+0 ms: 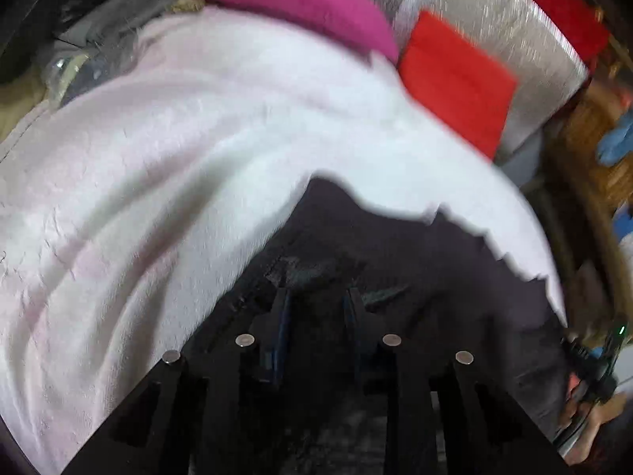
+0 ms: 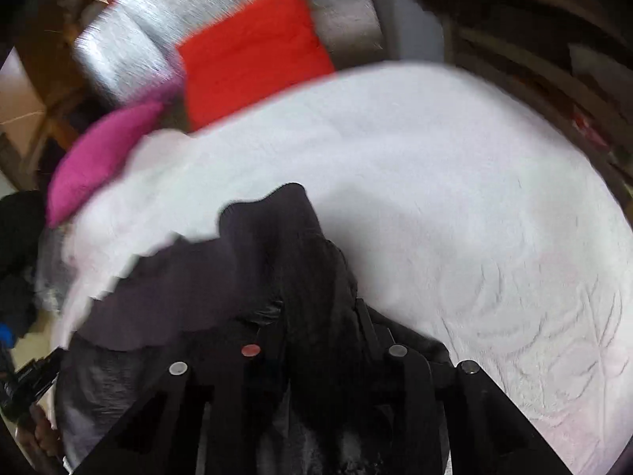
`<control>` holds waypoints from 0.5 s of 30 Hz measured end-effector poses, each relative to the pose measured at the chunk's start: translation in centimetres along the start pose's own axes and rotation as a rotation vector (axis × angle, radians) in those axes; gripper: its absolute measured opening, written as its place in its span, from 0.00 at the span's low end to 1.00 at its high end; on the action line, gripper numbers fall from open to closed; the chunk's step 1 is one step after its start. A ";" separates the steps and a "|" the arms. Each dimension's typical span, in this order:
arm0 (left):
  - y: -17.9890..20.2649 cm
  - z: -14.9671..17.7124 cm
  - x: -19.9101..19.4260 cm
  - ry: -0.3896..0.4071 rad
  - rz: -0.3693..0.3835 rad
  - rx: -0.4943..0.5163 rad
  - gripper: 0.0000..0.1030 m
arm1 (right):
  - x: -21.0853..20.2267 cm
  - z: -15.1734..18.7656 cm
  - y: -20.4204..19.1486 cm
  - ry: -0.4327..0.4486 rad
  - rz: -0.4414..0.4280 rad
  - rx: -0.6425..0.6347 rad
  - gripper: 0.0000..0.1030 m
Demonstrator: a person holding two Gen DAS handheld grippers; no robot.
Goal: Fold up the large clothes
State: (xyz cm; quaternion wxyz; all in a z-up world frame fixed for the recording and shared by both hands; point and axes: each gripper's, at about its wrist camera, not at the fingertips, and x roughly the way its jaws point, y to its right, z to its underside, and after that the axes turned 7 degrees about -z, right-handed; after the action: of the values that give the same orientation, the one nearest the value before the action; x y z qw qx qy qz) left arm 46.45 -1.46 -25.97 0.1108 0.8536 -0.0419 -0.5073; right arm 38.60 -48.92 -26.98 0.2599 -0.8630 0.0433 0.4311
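A dark charcoal garment [image 1: 415, 261] hangs stretched over a pale pink fleece blanket [image 1: 158, 166]. My left gripper [image 1: 318, 297] is shut on the garment's edge, with dark fabric pinched between its fingers. In the right wrist view the same garment [image 2: 253, 261] bunches up in a thick fold. My right gripper [image 2: 320, 308] is shut on that fold, and the cloth hides most of its fingers. The blanket [image 2: 455, 198] spreads wide to the right of it. Both views are motion-blurred.
A magenta cushion [image 1: 300, 4] and a red cushion [image 1: 455, 79] lie at the blanket's far edge, against silver-grey cushions [image 1: 494, 19]. They also show in the right wrist view: magenta [image 2: 103, 154], red [image 2: 253, 51]. Clutter lies at the far left [image 1: 79, 59].
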 end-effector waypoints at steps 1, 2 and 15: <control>0.2 0.2 0.0 -0.001 -0.013 0.010 0.27 | 0.5 0.2 0.9 -0.022 -0.024 0.043 0.35; 0.5 0.3 -0.6 0.009 -0.018 0.031 0.31 | 0.3 0.3 1.6 -0.021 -0.053 0.089 0.40; 1.2 7.8 -11.3 0.255 -0.088 0.185 0.81 | -12.3 6.5 -0.9 0.177 -0.151 -0.020 0.75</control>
State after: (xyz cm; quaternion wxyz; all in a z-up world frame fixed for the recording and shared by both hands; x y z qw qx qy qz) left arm 34.22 -1.73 -19.61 0.0137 0.9186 -0.0368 -0.3933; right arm 26.50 -46.77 -20.42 0.2781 -0.9010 -0.0035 0.3329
